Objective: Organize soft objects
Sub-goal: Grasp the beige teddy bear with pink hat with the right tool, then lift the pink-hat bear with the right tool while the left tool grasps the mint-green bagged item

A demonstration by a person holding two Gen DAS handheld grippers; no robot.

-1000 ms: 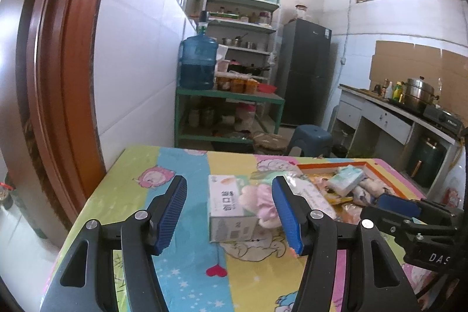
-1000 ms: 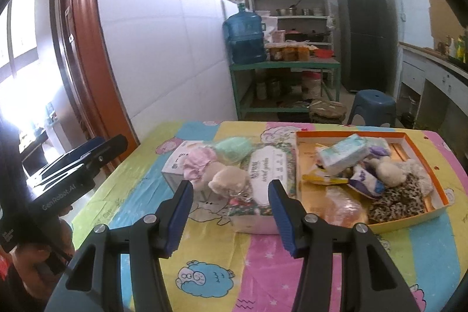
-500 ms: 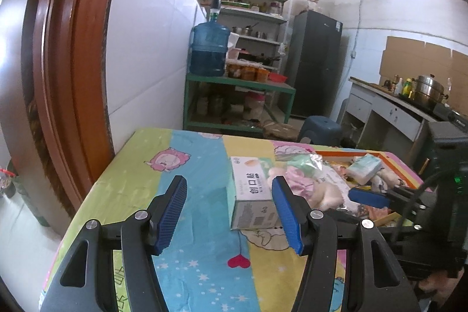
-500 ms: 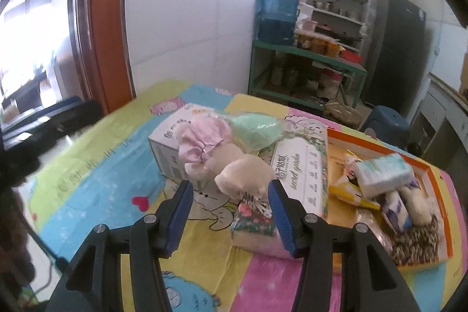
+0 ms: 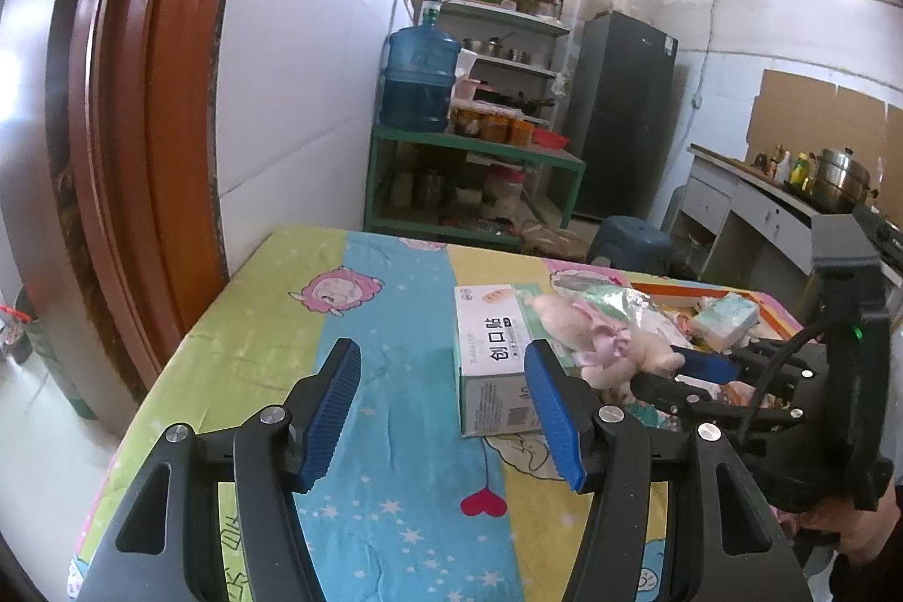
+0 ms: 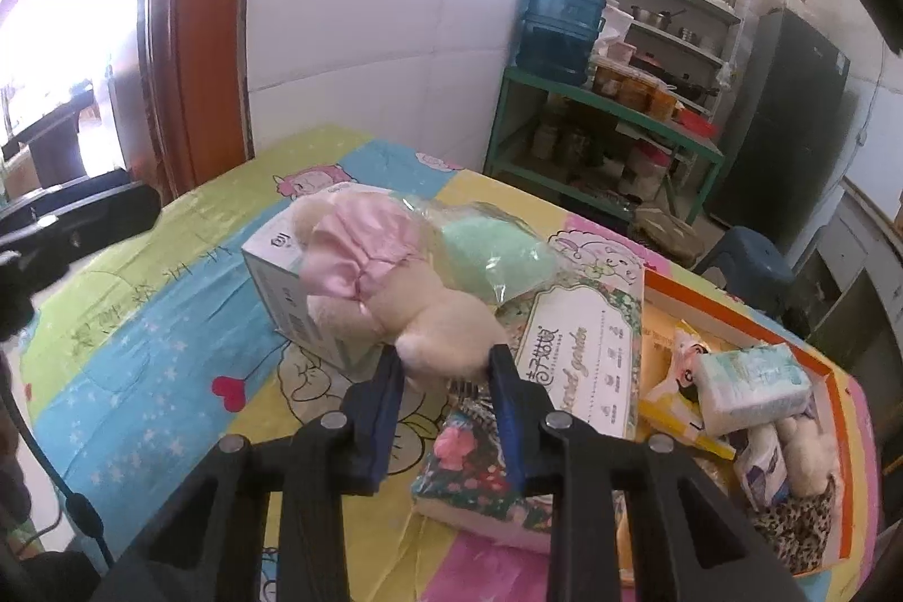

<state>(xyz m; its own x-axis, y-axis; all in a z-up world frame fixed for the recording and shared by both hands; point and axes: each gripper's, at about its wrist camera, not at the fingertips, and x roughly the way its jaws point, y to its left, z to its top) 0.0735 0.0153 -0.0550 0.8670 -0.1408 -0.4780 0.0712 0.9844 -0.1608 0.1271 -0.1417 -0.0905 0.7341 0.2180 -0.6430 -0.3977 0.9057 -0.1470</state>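
A cream plush toy in a pink dress [image 6: 389, 286] lies across a white box [image 6: 282, 275] on the bright tablecloth. My right gripper [image 6: 445, 356] is closing, and both blue pads press the plush's near cream end. The left wrist view shows the same plush [image 5: 609, 348] with the right gripper [image 5: 694, 370] coming in from the right. A green soft packet in clear plastic [image 6: 496, 258] rests against the plush. My left gripper [image 5: 440, 365] hovers open above the cloth with nothing between its fingers. The white box [image 5: 491, 365] stands just beyond its right finger.
A floral tissue pack [image 6: 581, 365] lies right of the plush. An orange tray [image 6: 733, 314] at the right holds a tissue packet [image 6: 750, 387], leopard fabric [image 6: 790, 523] and other soft items. A white tiled wall and brown door frame [image 5: 141, 150] border the table's left. A blue stool [image 6: 750, 258] stands beyond it.
The right gripper came forward and down to the plush, and its jaws narrowed from wide apart onto its cream end. The left gripper sank a little; the white box now sits further right in its view.
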